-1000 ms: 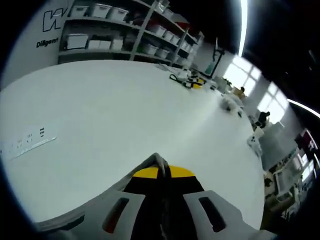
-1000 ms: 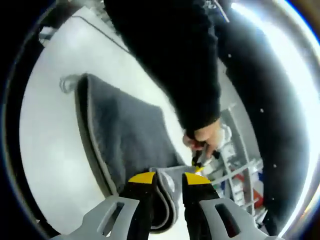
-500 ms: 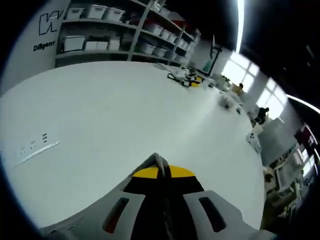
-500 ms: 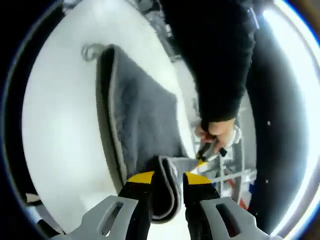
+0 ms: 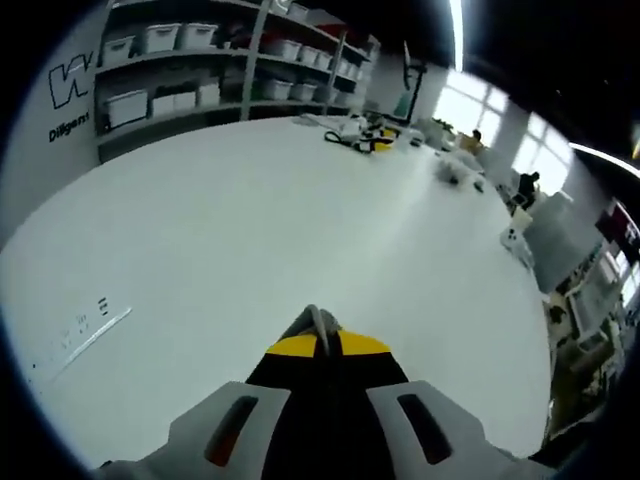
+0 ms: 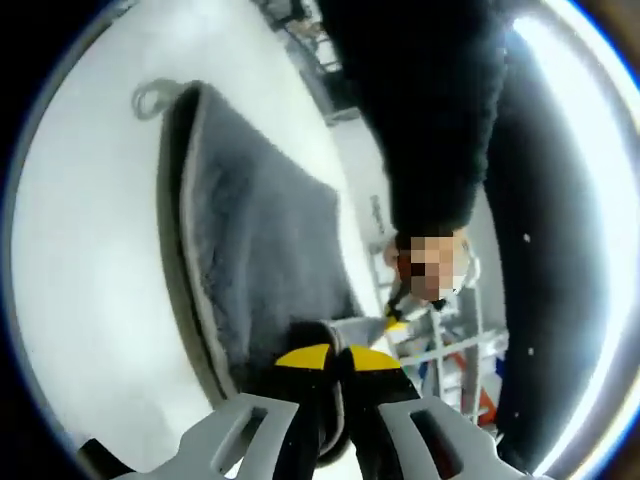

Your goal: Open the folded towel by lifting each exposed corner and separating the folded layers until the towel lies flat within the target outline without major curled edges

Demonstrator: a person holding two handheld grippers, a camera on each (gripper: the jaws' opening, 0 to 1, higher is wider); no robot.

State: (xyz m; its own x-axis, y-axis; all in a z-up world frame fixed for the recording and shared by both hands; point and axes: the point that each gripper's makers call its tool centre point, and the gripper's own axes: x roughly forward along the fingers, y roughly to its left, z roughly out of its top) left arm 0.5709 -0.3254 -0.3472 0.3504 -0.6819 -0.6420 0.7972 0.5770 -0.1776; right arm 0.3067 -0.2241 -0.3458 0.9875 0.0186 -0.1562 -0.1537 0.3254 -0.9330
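Our right gripper is clenched on a corner of the grey towel, which lies folded on the white bench just ahead. Our left gripper pinches another edge. Unfolding has barely begun; flattening remains.

Bright overall. Windows and ceiling strip light glare beyond the white counter. Fisheye bends shelving. Right gripper view: blown-out glare beside dark sleeve; towel soft.
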